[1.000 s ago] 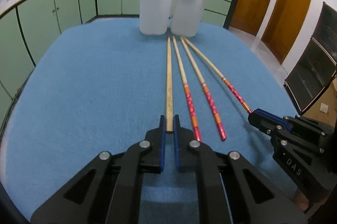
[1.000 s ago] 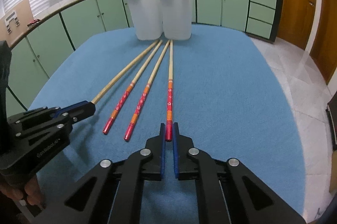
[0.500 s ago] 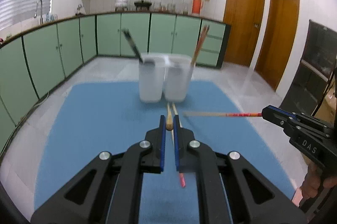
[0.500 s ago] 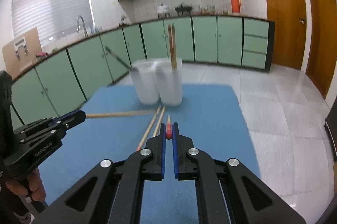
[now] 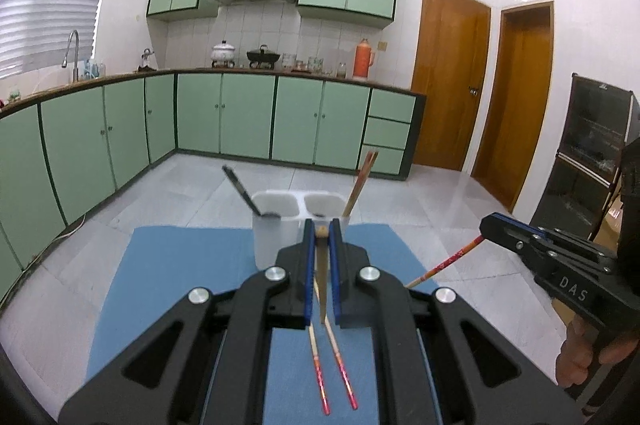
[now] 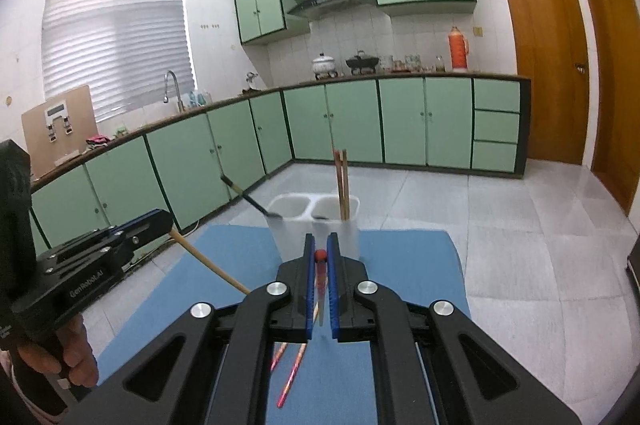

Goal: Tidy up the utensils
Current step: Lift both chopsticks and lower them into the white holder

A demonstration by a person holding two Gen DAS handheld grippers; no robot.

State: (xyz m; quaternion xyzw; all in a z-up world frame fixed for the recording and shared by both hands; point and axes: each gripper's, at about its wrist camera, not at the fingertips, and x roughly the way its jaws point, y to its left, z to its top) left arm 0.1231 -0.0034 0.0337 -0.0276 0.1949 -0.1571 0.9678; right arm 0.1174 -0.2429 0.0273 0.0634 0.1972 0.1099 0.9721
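Observation:
My left gripper (image 5: 321,235) is shut on a plain wooden chopstick (image 5: 322,289), held high above the blue mat (image 5: 180,277); it also shows in the right wrist view (image 6: 208,261). My right gripper (image 6: 320,256) is shut on a red-ended chopstick (image 6: 320,275), seen from the left view (image 5: 444,263) hanging tip down. Two red-ended chopsticks (image 5: 332,365) lie on the mat. A white two-cup holder (image 5: 298,221) stands at the mat's far end, with a dark utensil (image 5: 240,189) in the left cup and two chopsticks (image 5: 360,185) in the right.
The mat covers a small table with tiled floor (image 5: 460,225) around it. Green kitchen cabinets (image 5: 224,117) run along the far wall and left side. Wooden doors (image 5: 448,77) stand at the right, and a dark cabinet (image 5: 592,153) at the far right.
Both grippers have risen well above the mat, each carrying its chopstick up from the table; the held chopsticks now hang tip down. Two chopsticks stay on the mat.

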